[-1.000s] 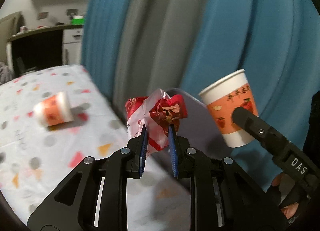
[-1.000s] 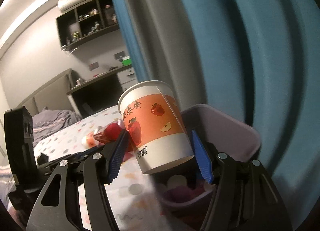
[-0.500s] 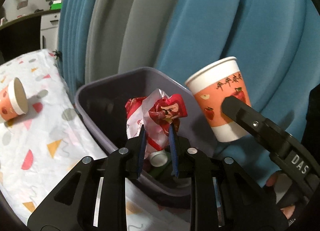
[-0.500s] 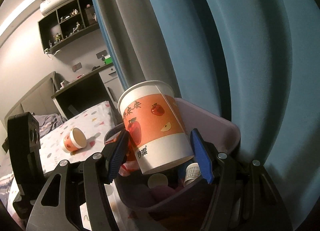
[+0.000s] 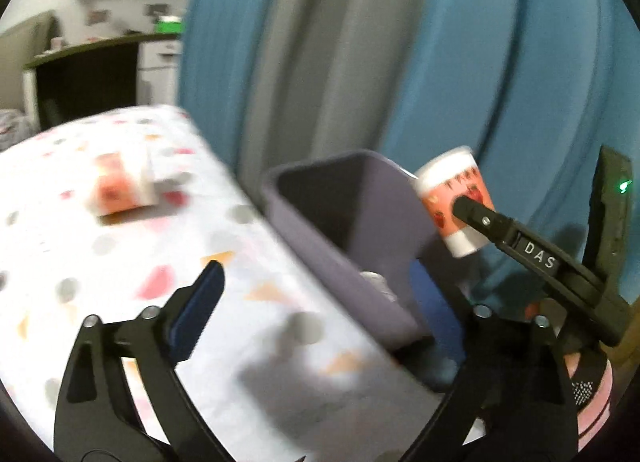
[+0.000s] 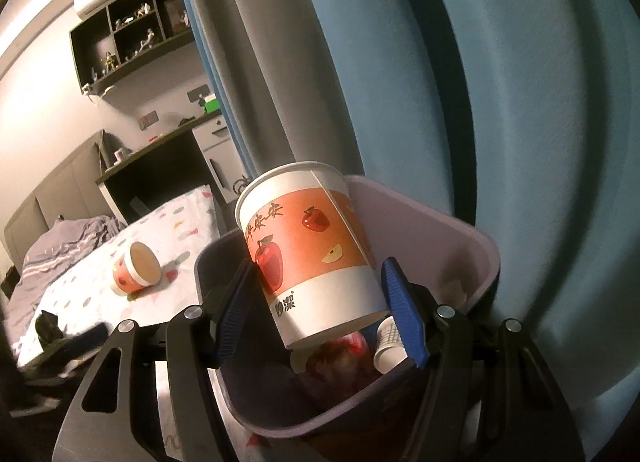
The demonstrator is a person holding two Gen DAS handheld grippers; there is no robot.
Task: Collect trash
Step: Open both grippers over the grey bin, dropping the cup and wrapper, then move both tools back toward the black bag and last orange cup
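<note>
My right gripper (image 6: 320, 314) is shut on an orange-and-white paper cup (image 6: 312, 250) and holds it upright over the purple bin (image 6: 472, 238); the cup also shows in the left wrist view (image 5: 454, 202). The red wrapper (image 6: 340, 358) lies in the bin beside a small white bottle (image 6: 390, 346). My left gripper (image 5: 316, 302) is open and empty, above the table next to the bin (image 5: 304, 230). Another paper cup (image 6: 136, 268) lies on its side on the patterned tablecloth (image 5: 80, 254); it is blurred in the left wrist view (image 5: 124, 186).
Blue and grey curtains (image 6: 460, 82) hang right behind the bin. A dark desk and white drawers (image 6: 216, 154) stand at the back, with wall shelves (image 6: 132, 34) above. A bed with grey bedding (image 6: 64, 238) lies beyond the table.
My left gripper has opened and let go of the red wrapper, which now lies in the bin, and has pulled back over the table. The right gripper holds the cup over the bin.
</note>
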